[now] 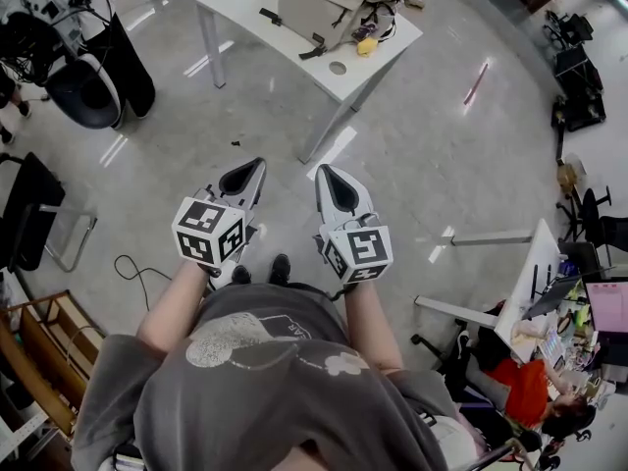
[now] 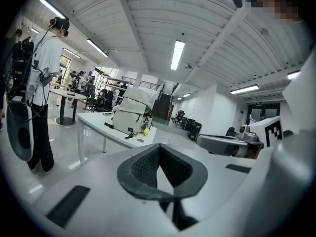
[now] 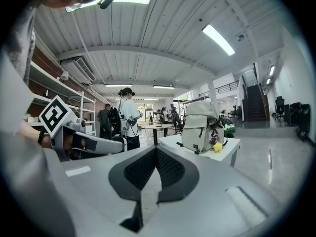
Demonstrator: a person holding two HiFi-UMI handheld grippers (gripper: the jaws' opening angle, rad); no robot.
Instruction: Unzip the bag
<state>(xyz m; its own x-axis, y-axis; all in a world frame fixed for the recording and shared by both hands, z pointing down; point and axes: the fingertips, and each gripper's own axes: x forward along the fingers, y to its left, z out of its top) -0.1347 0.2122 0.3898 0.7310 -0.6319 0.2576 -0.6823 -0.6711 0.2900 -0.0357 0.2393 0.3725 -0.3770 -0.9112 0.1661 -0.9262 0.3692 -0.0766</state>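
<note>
A beige backpack (image 1: 329, 3) stands upright on a white table (image 1: 245, 8) some way ahead of me; it also shows in the left gripper view (image 2: 129, 113) and the right gripper view (image 3: 198, 126). A small yellow charm (image 1: 366, 46) hangs at its side. My left gripper (image 1: 244, 177) and right gripper (image 1: 335, 183) are held side by side at waist height over the floor, well short of the table. Both are shut with nothing between their jaws.
A person with a headset and gear (image 2: 37, 83) stands left of the table. A round black object (image 1: 86, 91) is at the far left, beside a black chair (image 1: 29, 209). A cluttered desk (image 1: 579, 322) and a seated person in red (image 1: 515, 386) are at the right. Wooden shelving (image 1: 39, 356) is at the lower left.
</note>
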